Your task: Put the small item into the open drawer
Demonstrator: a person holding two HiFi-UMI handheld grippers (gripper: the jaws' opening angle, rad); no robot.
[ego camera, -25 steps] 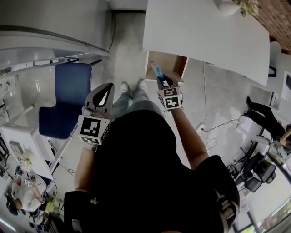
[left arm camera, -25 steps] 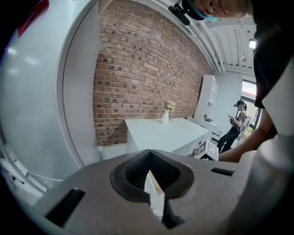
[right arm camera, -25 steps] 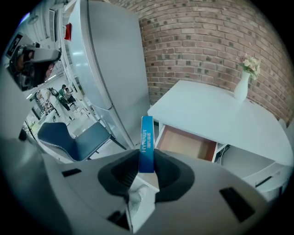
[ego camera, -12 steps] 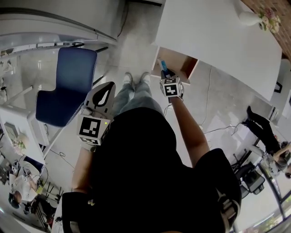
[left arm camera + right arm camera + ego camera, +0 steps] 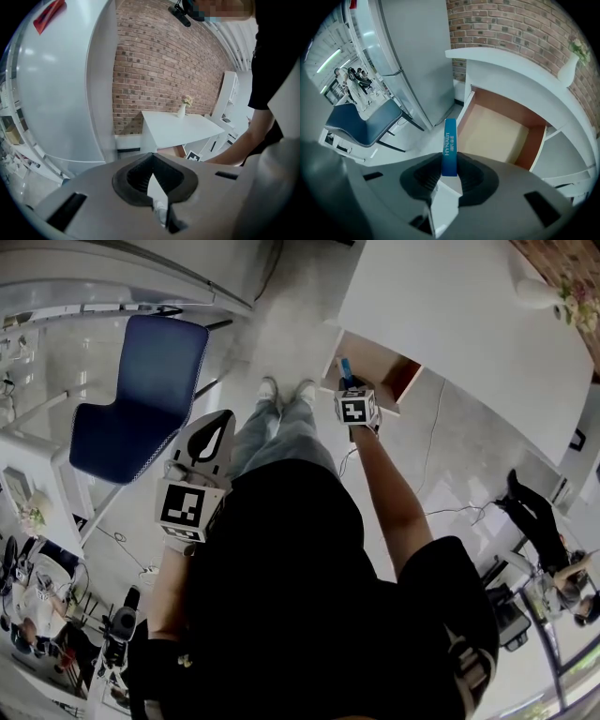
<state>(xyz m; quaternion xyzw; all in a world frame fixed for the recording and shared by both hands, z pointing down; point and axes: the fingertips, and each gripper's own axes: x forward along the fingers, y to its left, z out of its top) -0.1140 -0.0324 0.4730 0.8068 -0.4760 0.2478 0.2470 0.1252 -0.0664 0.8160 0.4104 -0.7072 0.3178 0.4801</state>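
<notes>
A small flat blue item (image 5: 450, 145) with white print stands upright between the pads of my right gripper (image 5: 450, 172), which is shut on it. Just beyond and to its right lies the open wooden drawer (image 5: 497, 136) under the white desk; the drawer holds nothing. In the head view the right gripper (image 5: 347, 382) holds the blue item (image 5: 344, 367) over the near left corner of the drawer (image 5: 401, 381). My left gripper (image 5: 212, 432) hangs back beside my left thigh, shut with nothing in it; its pads (image 5: 140, 180) meet in the left gripper view.
A white desk (image 5: 450, 315) carries a white vase of flowers (image 5: 542, 292). A blue chair (image 5: 141, 399) stands to the left, near a tall silver cabinet (image 5: 408, 61). My shoes (image 5: 286, 390) are on the grey floor before the drawer. Cables (image 5: 441, 512) trail at the right.
My right gripper has reached farther forward with the blue item, from short of the drawer to over its near corner. The left gripper has stayed by my side.
</notes>
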